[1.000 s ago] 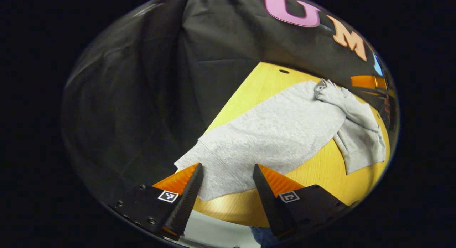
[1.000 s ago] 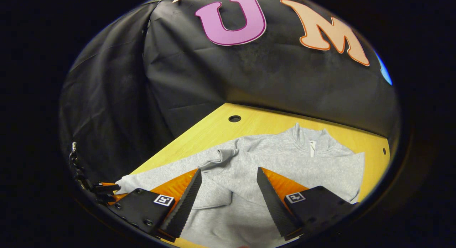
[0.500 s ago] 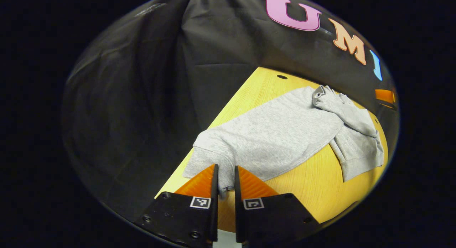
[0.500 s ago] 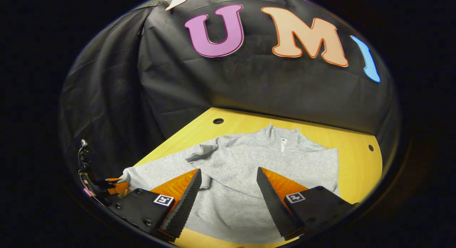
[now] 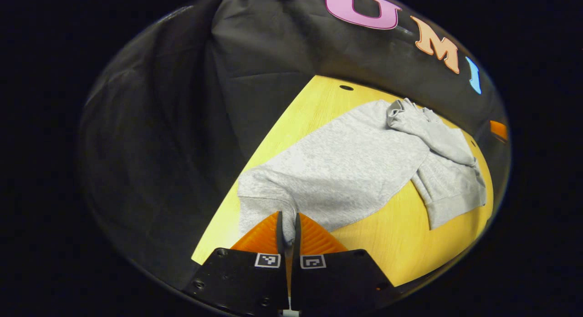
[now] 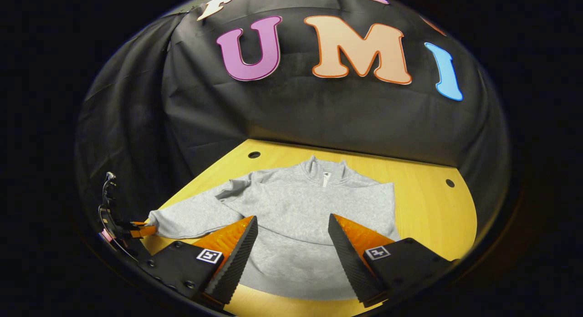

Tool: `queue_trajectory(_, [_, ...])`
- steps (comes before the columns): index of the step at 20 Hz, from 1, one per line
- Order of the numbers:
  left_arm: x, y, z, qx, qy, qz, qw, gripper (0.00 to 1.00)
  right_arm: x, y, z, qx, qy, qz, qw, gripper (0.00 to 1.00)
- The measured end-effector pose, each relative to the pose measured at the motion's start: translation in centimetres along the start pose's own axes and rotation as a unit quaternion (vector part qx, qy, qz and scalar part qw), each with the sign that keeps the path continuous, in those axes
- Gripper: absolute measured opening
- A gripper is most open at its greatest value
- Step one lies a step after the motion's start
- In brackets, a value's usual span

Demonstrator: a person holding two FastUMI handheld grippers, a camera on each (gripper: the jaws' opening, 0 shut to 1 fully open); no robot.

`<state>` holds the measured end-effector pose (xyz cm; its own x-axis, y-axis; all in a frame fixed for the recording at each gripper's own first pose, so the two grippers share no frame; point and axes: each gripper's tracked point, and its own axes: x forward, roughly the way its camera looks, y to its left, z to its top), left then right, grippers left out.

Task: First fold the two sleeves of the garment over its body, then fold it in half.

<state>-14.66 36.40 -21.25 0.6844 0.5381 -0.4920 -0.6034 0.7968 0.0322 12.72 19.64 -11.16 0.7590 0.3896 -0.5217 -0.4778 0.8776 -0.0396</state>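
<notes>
The left gripper (image 5: 287,230) is clamped on the cuff (image 5: 286,219) of the soft grey sweatshirt (image 6: 296,217) spread on the yellow wooden table (image 6: 423,207) (right gripper (image 6: 291,244) gaping idle above the hem), and should carry that sleeve low across the body.

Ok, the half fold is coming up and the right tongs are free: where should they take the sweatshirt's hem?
Probably the hem at its near edge, coming in low from the table's front side. It lies flat and straight between the open right tongs, its edge facing them; the left tongs pinch the cuff.
</notes>
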Motion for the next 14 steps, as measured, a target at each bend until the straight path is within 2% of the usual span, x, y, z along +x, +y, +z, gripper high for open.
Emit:
queue_trajectory(5, [-1.5,-5.4,3.6,-0.063,-0.031,-0.061,0.996,0.01,-0.9,-2.3,-0.6,0.011,0.002,-0.018,1.000,0.98])
queue_trajectory(6, [-1.9,-6.9,4.5,-0.071,-0.034,-0.078,0.994,0.04,-1.0,-2.8,-0.7,0.014,0.003,-0.019,1.000,0.98])
queue_trajectory(7, [-2.3,-8.3,5.4,-0.075,-0.039,-0.094,0.992,0.01,-1.3,-3.4,-0.7,0.018,0.003,-0.020,1.000,0.98])
queue_trajectory(9, [-3.4,-11.6,7.8,-0.072,-0.058,-0.132,0.987,0.01,-1.7,-4.6,-0.5,0.021,0.001,-0.023,1.000,0.94])
queue_trajectory(10, [-3.8,-13.1,9.0,-0.064,-0.067,-0.145,0.985,0.01,-1.8,-5.2,-0.4,0.021,-0.001,-0.025,0.999,0.98])
queue_trajectory(11, [-4.2,-14.7,10.2,-0.053,-0.075,-0.158,0.983,0.01,-1.8,-5.8,-0.6,0.023,-0.001,-0.027,0.999,0.94])
queue_trajectory(12, [-4.2,-16.5,11.0,-0.041,-0.078,-0.172,0.981,0.01,-2.0,-6.4,-0.7,0.025,0.000,-0.028,0.999,0.98])
queue_trajectory(14, [-5.0,-20.1,12.5,-0.018,-0.088,-0.202,0.975,0.01,-2.6,-7.9,-0.9,0.028,0.003,-0.029,0.999,0.98])
